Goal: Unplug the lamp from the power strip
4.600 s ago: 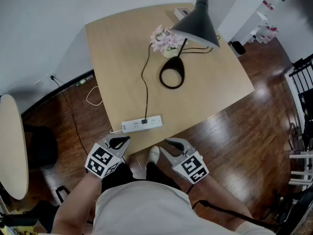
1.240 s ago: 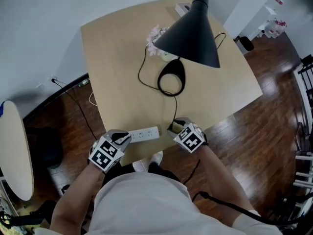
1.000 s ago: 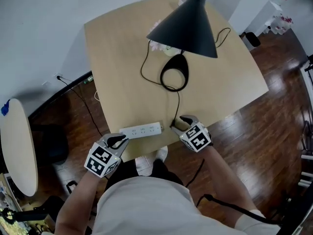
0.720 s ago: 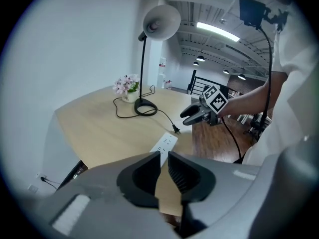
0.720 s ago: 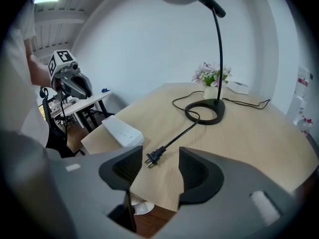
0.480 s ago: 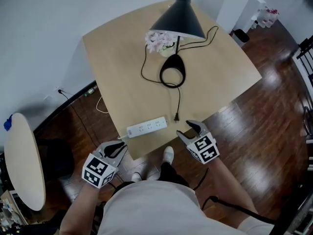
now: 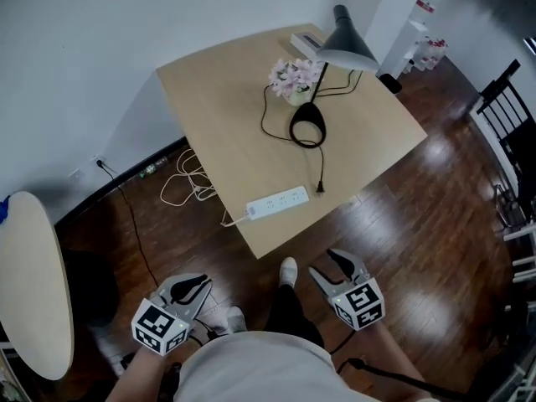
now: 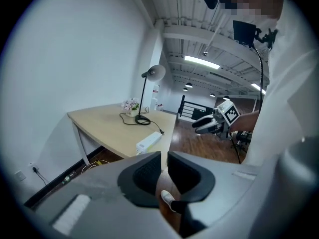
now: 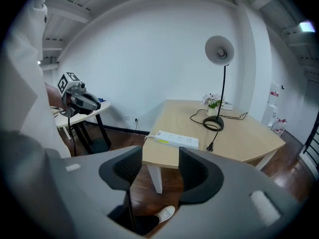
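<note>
The white power strip (image 7: pixel 279 202) lies near the table's front edge, and the lamp's black plug (image 7: pixel 319 189) rests loose on the wood just off its right end. The cord runs back to the black lamp (image 7: pixel 307 126), beside a pot of pink flowers (image 7: pixel 291 78). Both grippers hang over the floor, well short of the table. My right gripper (image 7: pixel 321 260) is open and empty. My left gripper (image 7: pixel 194 287) is shut with only a thin slit and holds nothing. The right gripper view shows the strip (image 9: pixel 177 140) and plug (image 9: pixel 210 147) ahead; the left gripper view shows the strip (image 8: pixel 148 142).
The wooden table (image 7: pixel 226 132) stands against a white wall. White cables (image 7: pixel 180 182) lie coiled on the dark floor to its left. A round side table (image 7: pixel 29 283) is at the far left, a black chair (image 7: pixel 502 99) at the right. The person's shoe (image 7: pixel 287 268) is between the grippers.
The right gripper has let go of the plug, which now lies on the table beside the strip. Both grippers and the person have drawn back from the table.
</note>
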Tool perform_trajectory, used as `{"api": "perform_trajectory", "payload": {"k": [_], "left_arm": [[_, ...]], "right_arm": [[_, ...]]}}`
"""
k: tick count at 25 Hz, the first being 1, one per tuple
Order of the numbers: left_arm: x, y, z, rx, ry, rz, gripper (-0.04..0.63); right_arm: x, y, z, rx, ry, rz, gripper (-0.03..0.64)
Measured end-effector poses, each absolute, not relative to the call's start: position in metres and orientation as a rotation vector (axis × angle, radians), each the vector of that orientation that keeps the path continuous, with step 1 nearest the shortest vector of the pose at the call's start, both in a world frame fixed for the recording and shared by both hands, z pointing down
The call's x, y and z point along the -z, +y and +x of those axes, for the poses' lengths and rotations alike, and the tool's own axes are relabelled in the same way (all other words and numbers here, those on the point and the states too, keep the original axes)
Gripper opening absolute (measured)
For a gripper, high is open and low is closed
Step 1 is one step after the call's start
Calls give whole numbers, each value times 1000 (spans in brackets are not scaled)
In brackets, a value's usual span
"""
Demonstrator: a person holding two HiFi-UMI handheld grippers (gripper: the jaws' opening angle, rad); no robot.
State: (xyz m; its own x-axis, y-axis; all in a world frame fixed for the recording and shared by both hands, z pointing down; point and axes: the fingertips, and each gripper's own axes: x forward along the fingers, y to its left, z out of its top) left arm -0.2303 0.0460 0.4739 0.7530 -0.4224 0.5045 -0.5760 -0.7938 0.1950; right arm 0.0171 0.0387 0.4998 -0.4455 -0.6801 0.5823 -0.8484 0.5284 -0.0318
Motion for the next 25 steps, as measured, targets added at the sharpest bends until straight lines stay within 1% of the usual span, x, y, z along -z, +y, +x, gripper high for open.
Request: {"api": "perform_trajectory", "payload": {"k": [4, 9, 14, 25], "left_arm": [[-468, 75, -250, -596, -704, 2649, 49], [-450, 98, -249, -512, -647, 2714, 49], [-430, 135, -234, -437, -614, 2739, 48], [-413, 238, -185, -454, -562, 2777, 41]], "right_arm": [[-473, 95, -18, -449, -2268, 1298, 235], [-452, 146, -37, -407, -2265, 1310, 235], [-435, 181, -41, -387, -2295, 1322, 231], [-419, 278, -18, -380, -2351, 1340, 224]]}}
